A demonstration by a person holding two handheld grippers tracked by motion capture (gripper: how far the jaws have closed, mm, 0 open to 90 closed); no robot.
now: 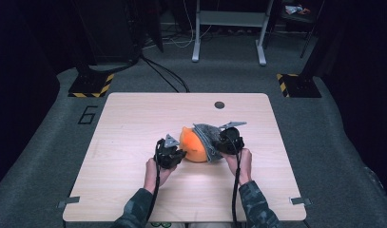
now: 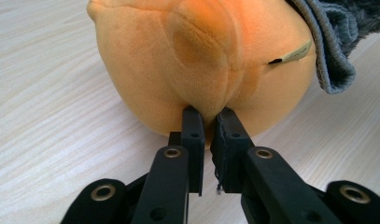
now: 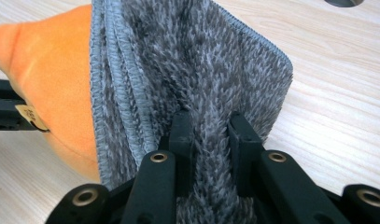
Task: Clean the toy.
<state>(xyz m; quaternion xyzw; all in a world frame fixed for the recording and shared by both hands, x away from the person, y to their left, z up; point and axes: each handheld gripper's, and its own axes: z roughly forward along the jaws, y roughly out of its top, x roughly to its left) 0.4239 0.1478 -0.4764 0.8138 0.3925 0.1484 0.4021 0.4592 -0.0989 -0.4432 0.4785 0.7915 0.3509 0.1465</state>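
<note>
Both grippers clamped: left gripper (image 2: 208, 114) pinches orange plush (image 2: 201, 60), right gripper (image 3: 210, 122) grey cloth (image 3: 197, 60).

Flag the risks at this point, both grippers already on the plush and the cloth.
1. The left gripper pinches only a small fold of the orange plush toy; it could slip free under a pull.
2. The right gripper clamps a bunched ridge of the grey fuzzy cloth; pulling may drag the toy along instead of sliding the cloth.

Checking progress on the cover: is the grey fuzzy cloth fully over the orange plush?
No, partly on. The grey cloth covers one end; the orange plush bulges bare toward the left gripper.
</note>
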